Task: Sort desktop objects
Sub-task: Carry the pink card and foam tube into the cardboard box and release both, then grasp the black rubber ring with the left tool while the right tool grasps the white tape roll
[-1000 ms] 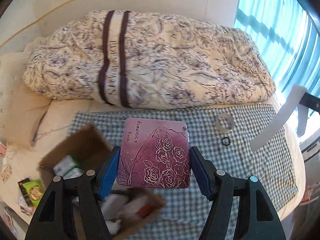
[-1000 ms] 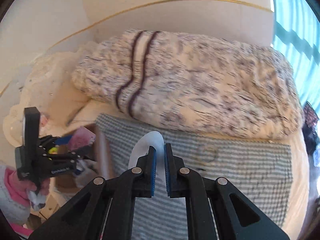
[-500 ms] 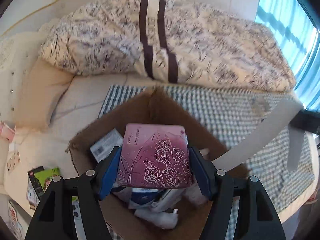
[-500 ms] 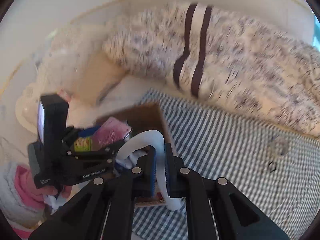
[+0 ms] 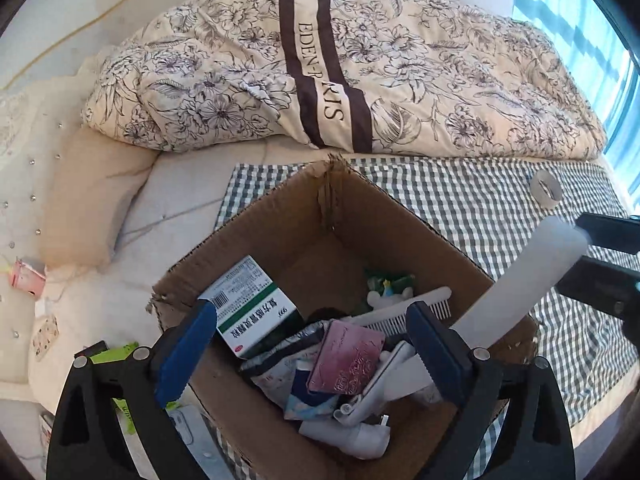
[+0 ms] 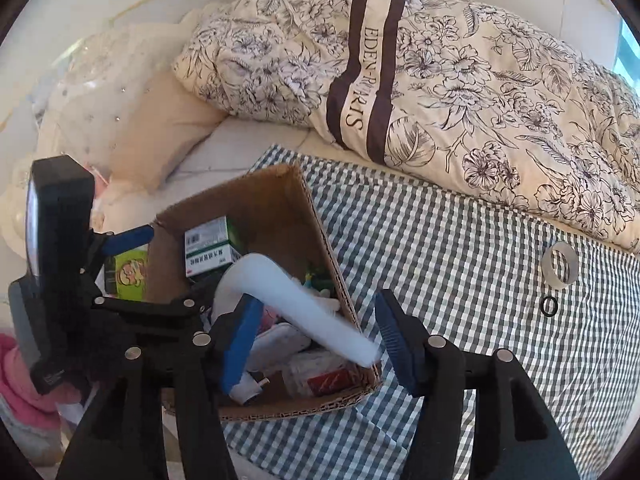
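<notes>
A brown cardboard box (image 5: 280,224) stands on the checked cloth, holding several items. My left gripper (image 5: 312,350) hangs open over it. Below its jaws the purple rose card (image 5: 348,364) lies loose in the box, beside a green-and-white medicine carton (image 5: 252,304) and a white comb (image 5: 404,312). My right gripper (image 6: 318,342) is open too, over the box (image 6: 320,240) rim on its side. The long white strip (image 6: 296,300) slants into the box between its spread fingers, with neither finger pressing on it. In the left wrist view the white strip (image 5: 520,292) crosses the box's right edge.
A clear tape roll (image 6: 560,265) and a small black ring (image 6: 548,305) lie on the checked cloth (image 6: 460,240) to the right. A rolled floral duvet (image 5: 360,72) runs behind the box and a beige pillow (image 5: 88,196) lies to its left. A pink sleeve (image 6: 16,380) shows at lower left.
Both grippers moved left over the box and opened. The purple card dropped from the left gripper into the box; the white strip left the right gripper's grip.
</notes>
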A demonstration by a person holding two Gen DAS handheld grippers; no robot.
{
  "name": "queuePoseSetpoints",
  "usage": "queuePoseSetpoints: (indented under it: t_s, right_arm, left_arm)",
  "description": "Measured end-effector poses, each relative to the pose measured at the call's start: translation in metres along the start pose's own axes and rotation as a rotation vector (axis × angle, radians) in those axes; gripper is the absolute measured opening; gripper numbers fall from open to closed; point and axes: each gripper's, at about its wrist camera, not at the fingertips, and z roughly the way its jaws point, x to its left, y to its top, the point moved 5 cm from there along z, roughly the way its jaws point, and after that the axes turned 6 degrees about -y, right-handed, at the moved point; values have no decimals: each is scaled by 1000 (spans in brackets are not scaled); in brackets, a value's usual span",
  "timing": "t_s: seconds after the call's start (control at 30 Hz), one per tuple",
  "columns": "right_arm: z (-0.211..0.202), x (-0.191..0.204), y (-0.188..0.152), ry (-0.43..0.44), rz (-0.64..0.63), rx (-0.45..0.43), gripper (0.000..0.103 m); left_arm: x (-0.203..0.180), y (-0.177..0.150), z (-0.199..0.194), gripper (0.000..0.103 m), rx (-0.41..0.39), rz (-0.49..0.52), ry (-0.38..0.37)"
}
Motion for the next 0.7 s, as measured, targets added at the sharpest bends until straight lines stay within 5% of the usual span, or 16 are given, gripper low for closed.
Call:
queuePoseSetpoints:
  t_s: [0.13, 0.17, 0.33, 0.53, 0.7]
  right_arm:
    - [6, 5, -1, 30, -33, 32, 65]
    - [13, 9, -3, 31, -49, 67, 72]
    - [59, 24, -29, -74, -206, 349, 72]
    - [34, 9, -32, -11, -146, 317, 73]
    - [-4, -36, -28, 2, -29, 190, 73]
  left_arm:
    - [9, 5, 1, 98, 17, -9, 94]
    - [12, 3, 0, 98, 24, -22, 109]
    - [20, -6, -7, 98, 31, -81, 119]
    - [7, -8, -6, 98, 40, -91, 101]
    - [-32, 10, -10, 98, 20, -50, 55]
